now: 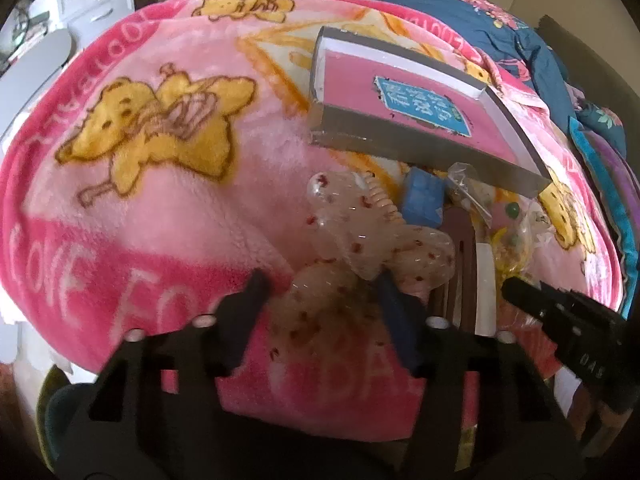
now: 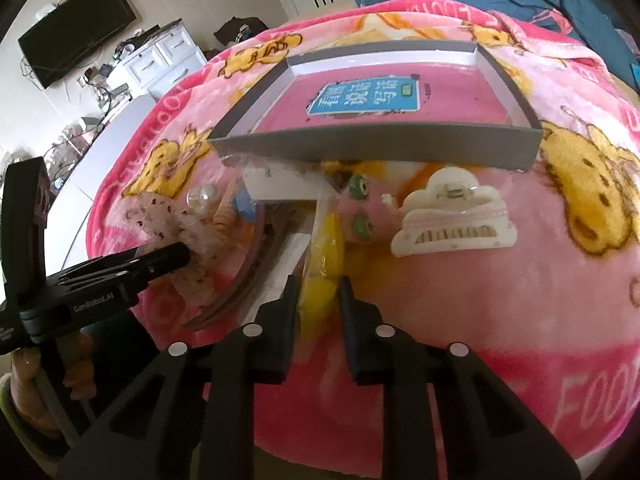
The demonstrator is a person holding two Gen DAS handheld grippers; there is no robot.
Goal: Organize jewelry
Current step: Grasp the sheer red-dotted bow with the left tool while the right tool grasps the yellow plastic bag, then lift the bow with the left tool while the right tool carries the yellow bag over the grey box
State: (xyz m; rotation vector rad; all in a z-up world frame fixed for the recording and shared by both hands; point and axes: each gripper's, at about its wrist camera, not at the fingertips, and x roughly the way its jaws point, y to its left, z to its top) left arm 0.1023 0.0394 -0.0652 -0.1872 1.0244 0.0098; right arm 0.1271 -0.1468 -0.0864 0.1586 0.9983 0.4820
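A grey tray with a pink floor and blue label (image 1: 400,92) (image 2: 400,136) lies on the pink blanket. In front of it is a heap of hair accessories. My left gripper (image 1: 320,284) stands around a sheer speckled bow hair tie (image 1: 360,232) (image 2: 192,224), its fingers touching the fabric; it also shows in the right wrist view (image 2: 176,256). My right gripper (image 2: 318,284) is shut on a yellow accessory in clear wrapping (image 2: 324,264); its finger (image 1: 520,296) shows in the left wrist view. A white claw clip (image 2: 452,216) lies right of the heap.
The heap also holds a blue block (image 1: 424,196), brown headbands (image 2: 256,272), a white card (image 2: 280,188) and a pink piece with green beads (image 2: 360,208). A dark blue floral quilt (image 1: 480,8) lies behind. White drawers (image 2: 168,60) stand at the far left.
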